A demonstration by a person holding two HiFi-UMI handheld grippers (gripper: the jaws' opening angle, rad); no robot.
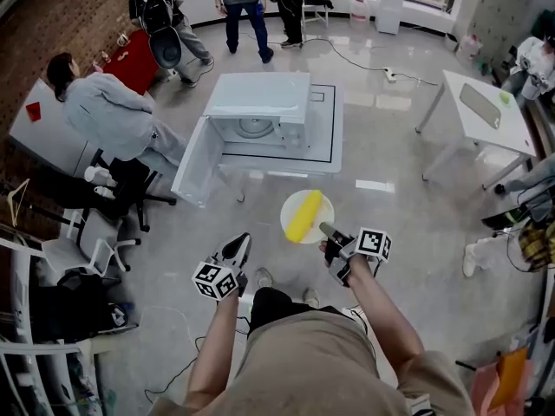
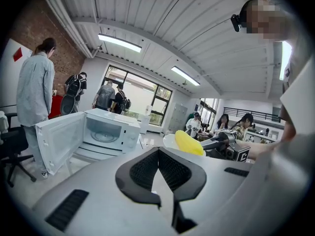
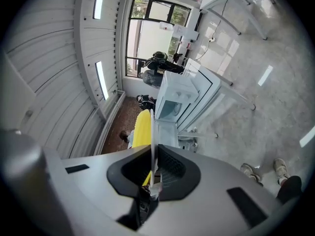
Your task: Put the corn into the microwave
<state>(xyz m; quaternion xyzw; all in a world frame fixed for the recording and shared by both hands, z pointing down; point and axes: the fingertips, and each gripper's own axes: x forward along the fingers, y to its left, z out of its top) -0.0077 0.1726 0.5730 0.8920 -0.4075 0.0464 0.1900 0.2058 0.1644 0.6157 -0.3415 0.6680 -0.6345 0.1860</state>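
Open microwave on white table past plate of corn; seated person alongside

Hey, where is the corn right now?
In the head view the corn lies on a white plate just right of centre, held up at its rim by the right gripper, in front of the open microwave.

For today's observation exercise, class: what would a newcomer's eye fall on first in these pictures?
The bright yellow corn lies on a white plate, held above the floor by its rim in the right gripper. Beyond it a white microwave stands on a low table, its door swung wide open. The left gripper hangs beside, shut and empty.
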